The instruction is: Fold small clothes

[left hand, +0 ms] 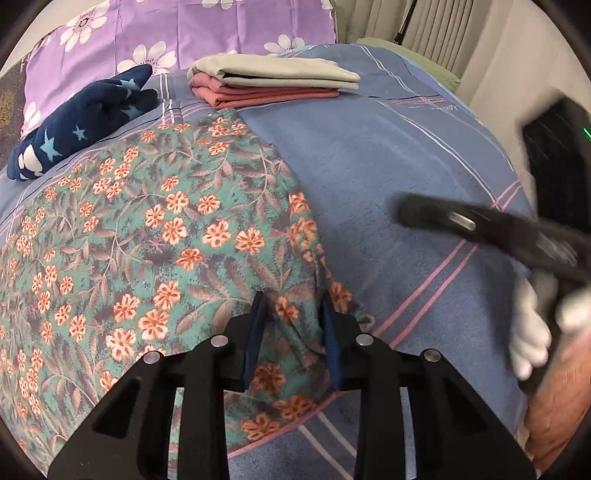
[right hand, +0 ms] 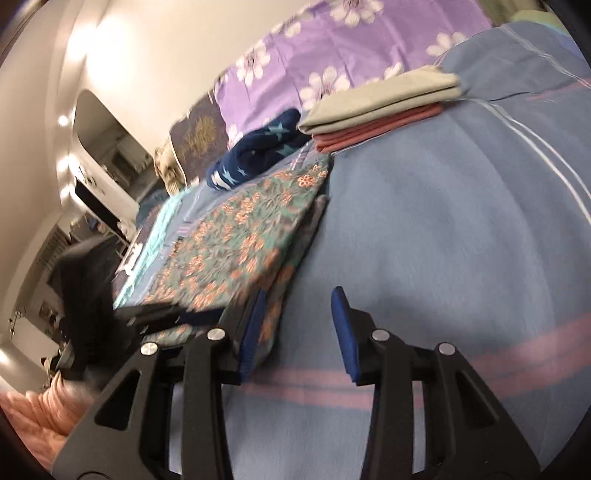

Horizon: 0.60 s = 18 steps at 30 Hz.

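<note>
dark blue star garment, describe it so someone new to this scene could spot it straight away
On the blue striped bedsheet, look toward the purple flowered pillow at the head of the bed. The dark blue star garment lies crumpled just before it, left of the folded stack; it alone is navy with pale stars.

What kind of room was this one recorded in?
Most likely a bedroom: the work surface is a bed with a blue striped sheet, a purple flowered pillow lies at its head, and folded clothes are stacked on it.
</note>
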Each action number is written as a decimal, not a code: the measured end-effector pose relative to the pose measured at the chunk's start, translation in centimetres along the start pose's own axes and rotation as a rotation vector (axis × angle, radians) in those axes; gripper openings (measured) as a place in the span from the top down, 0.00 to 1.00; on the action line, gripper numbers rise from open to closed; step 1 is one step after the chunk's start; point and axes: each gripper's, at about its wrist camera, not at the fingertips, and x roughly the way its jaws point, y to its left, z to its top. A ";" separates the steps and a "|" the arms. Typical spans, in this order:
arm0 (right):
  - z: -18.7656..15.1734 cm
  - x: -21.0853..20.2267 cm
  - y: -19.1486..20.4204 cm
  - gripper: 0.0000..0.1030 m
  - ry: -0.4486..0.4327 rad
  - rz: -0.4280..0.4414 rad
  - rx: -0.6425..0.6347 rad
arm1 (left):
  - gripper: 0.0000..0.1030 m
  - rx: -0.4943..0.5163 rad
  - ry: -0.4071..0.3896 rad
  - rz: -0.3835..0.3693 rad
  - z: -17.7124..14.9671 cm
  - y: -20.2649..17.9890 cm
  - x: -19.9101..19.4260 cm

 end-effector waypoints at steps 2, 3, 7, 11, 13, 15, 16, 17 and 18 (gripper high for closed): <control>1.6 2.5 0.0 0.62 0.058 -0.014 0.001 | 0.70 0.007 0.002 -0.002 -0.1 -0.2 0.0; 2.3 3.6 0.1 0.62 0.077 -0.021 -0.006 | 0.70 0.009 0.006 -0.005 -0.1 -0.3 0.1; 4.7 7.2 -0.3 0.65 0.121 -0.038 0.006 | 0.70 0.017 0.020 -0.013 0.0 -0.5 0.5; 6.4 9.0 -1.4 0.65 0.132 0.008 0.076 | 0.71 0.034 0.029 -0.053 0.3 -1.0 1.0; 6.9 9.7 -1.5 0.66 0.134 0.040 0.108 | 0.80 0.058 0.026 -0.070 0.2 -1.7 1.2; 7.3 10.5 -1.4 0.89 0.136 0.057 0.123 | 0.84 0.099 0.019 -0.067 0.2 -2.6 1.4; 7.4 10.6 -1.3 0.94 0.127 0.066 0.131 | 0.86 0.117 0.013 -0.064 0.2 -3.0 1.4; 7.6 10.1 -1.2 0.94 0.092 0.089 0.144 | 0.87 0.125 0.007 -0.066 0.2 -3.2 1.3; 7.9 9.6 -1.0 0.95 0.063 0.109 0.143 | 0.88 0.130 -0.001 -0.070 0.1 -3.3 1.2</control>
